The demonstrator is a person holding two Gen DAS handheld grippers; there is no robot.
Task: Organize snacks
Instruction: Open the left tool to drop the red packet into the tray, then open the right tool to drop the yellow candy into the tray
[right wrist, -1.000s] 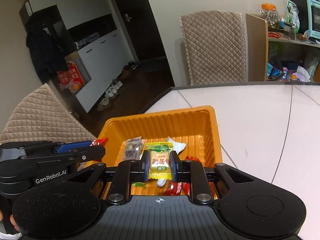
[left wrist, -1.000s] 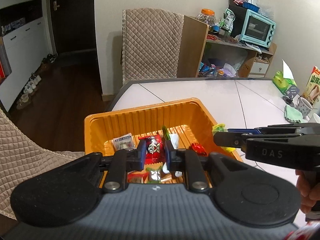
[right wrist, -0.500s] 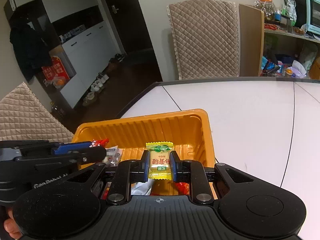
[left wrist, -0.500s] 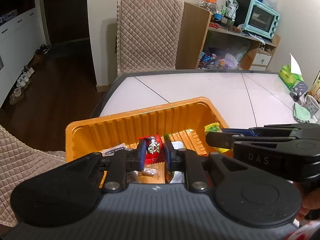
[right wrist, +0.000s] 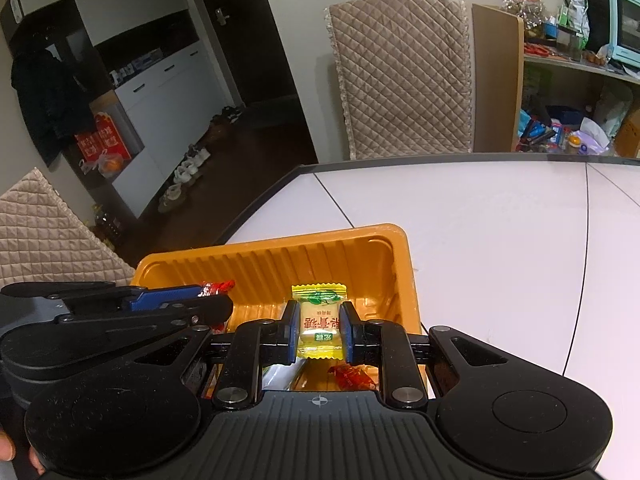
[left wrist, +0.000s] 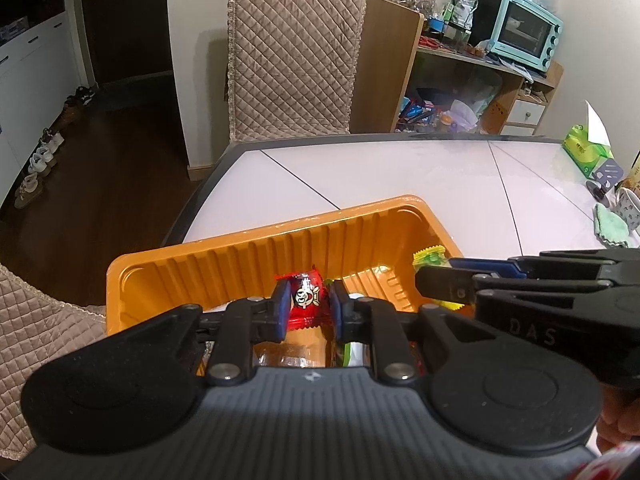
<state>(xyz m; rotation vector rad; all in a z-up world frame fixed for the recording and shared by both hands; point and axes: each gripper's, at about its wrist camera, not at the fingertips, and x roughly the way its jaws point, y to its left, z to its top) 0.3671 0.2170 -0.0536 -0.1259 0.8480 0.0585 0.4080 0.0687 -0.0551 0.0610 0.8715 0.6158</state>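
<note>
Dining room, dark wood floor, quilted chair (left wrist: 294, 60) at the far edge of a white table (left wrist: 400, 176); cluttered shelf with a teal oven (left wrist: 524, 32) behind. On the table's near left corner sits the orange tray (left wrist: 256, 248), ribbed walls, already holding loose wrapped snacks on its floor.

Both tools hang over the tray, pointing steeply down.

Left gripper (left wrist: 306, 306): a red snack packet (left wrist: 305, 298) with a cartoon face sits between the pads, over the tray's middle. The jaws have just been opening a little; the packet is between them, both pads at its edges, so I read it as only loosely pinched, release starting.

Right gripper (right wrist: 319, 328): clamped tight on a yellow candy (right wrist: 320, 322), green print at its top, hanging over the tray's right half, near the right wall but inside it.

Judgement on doing the step well:
- Both items are already inside the tray's rim line, so no further travel looks needed; release from here.
- Finish opening the left jaws fully before lifting, so the crinkly wrapper does not cling to a pad and get carried out.
- Right candy is close to the right wall; nudge it toward the tray's centre before letting go, or it may bounce onto the table.
- The two tools are near each other; lift them away one after the other.
</note>
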